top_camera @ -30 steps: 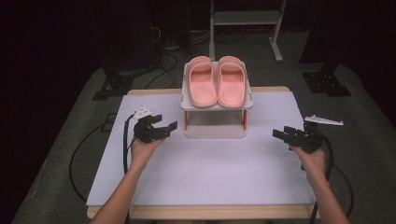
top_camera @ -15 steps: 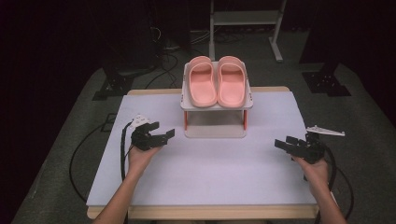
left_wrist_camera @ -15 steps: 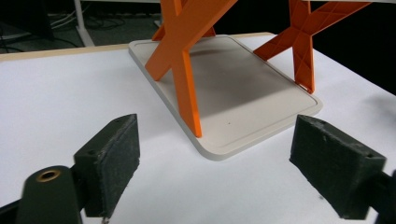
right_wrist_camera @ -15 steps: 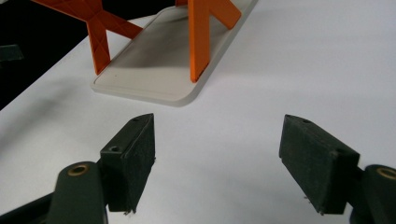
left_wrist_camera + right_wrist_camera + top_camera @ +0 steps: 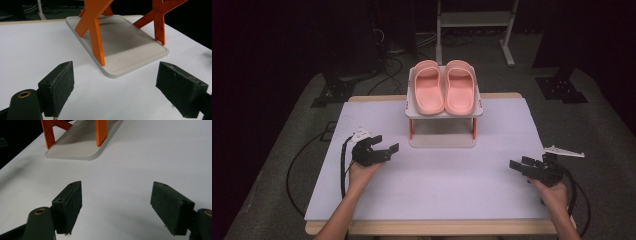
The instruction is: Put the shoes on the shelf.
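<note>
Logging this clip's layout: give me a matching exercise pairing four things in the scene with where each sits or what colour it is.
Things:
1. slippers
2. left tool
3. right tool
4. rack legs

Descriptions:
A. orange
B. open, over the table's right side
C. pink, on the rack's top shelf
D. open, left of the rack

Pairs: 1-C, 2-D, 3-B, 4-A

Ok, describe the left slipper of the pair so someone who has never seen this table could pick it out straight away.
On the white-covered table a small rack with orange legs stands at the far middle. Two pink slippers lie side by side on its top shelf, toes away from the person. The left slipper is the one nearer the left gripper; its twin, the right slipper, lies beside it.
</note>
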